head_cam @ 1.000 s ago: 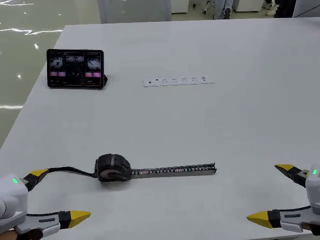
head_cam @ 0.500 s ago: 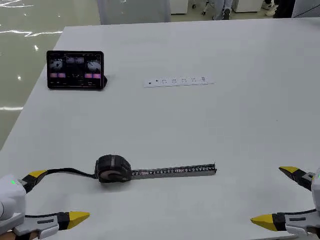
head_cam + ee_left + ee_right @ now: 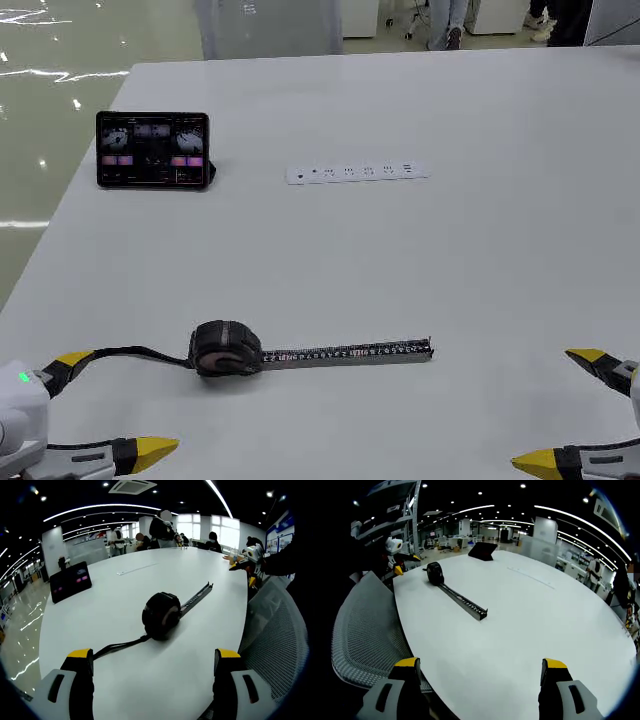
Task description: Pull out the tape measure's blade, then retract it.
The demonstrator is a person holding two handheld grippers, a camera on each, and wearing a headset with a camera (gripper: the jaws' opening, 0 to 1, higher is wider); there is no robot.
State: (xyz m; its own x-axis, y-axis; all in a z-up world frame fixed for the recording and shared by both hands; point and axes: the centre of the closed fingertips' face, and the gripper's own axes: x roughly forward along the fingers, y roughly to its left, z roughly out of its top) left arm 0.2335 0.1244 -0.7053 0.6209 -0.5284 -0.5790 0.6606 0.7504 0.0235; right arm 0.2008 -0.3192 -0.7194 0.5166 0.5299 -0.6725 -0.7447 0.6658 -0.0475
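Blade (image 3: 350, 352) is lying extended from tape measure (image 3: 225, 348); left gripper (image 3: 115, 402) and right gripper (image 3: 560, 408) are flanking it, jaws spread.

table (image 3: 400, 260): white, smooth, faint satin sheen.
tape measure (image 3: 225, 348): black case, matt, rubbery-looking; blade (image 3: 345, 352) dark, dull, with pale printed marks; strap (image 3: 130, 352) black cord, dull.
tablet (image 3: 152, 150): glossy screen.
power strip (image 3: 355, 172): white smooth plastic.
floor (image 3: 50, 100): polished, mirror-glossy.
chair mesh (image 3: 365, 630): grey, woven, open-textured.
left gripper (image 3: 117, 402) and right gripper (image 3: 558, 408): white smooth plastic bodies, yellow matt jaw tips.
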